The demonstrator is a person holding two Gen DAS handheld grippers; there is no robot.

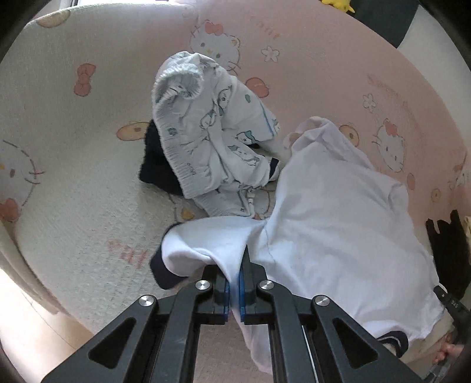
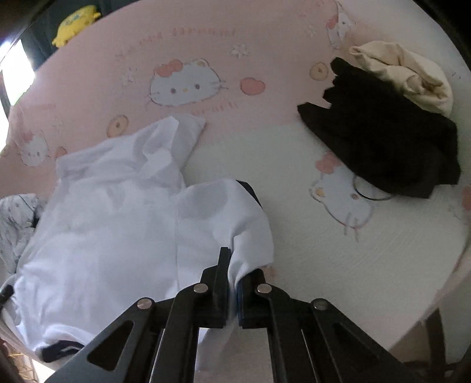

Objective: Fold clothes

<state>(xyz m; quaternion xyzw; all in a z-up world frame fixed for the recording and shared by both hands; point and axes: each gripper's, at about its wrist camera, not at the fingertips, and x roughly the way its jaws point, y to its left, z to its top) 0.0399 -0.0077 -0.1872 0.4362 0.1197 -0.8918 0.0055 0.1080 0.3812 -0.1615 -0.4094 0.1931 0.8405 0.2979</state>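
Pink and cream cartoon-cat printed bedding [image 1: 73, 182] covers the whole work surface, pink toward the far side and cream nearer the camera. A white short-sleeved shirt with dark navy trim [image 1: 338, 212] lies crumpled across it, and both tools grip this garment.

The left gripper [image 1: 234, 282] is pressed together on a fold of white cloth near a navy-edged cuff, the fabric pinched between its blue pads [image 1: 226, 290] and trailing down past the linkage. The right gripper [image 2: 232, 282] is likewise clamped on the shirt's other sleeve, cloth squeezed in a thin line between its black fingers.

Beyond the shirt in the left view sits a heap of pale blue cartoon-printed pyjama fabric [image 1: 206, 132] resting on a dark navy garment [image 1: 159, 165], just beside the shirt's collar end. In the right view a black garment [image 2: 382, 138] and a crumpled cream cloth [image 2: 406, 76] lie touching each other, well apart from the shirt; a thin ring, possibly a hair tie [image 2: 371, 191], shows under the black one.

Open cream bedding lies between the shirt and the black pile, and to the left of the left gripper. A yellow plush toy [image 2: 73, 26] sits past the far edge.
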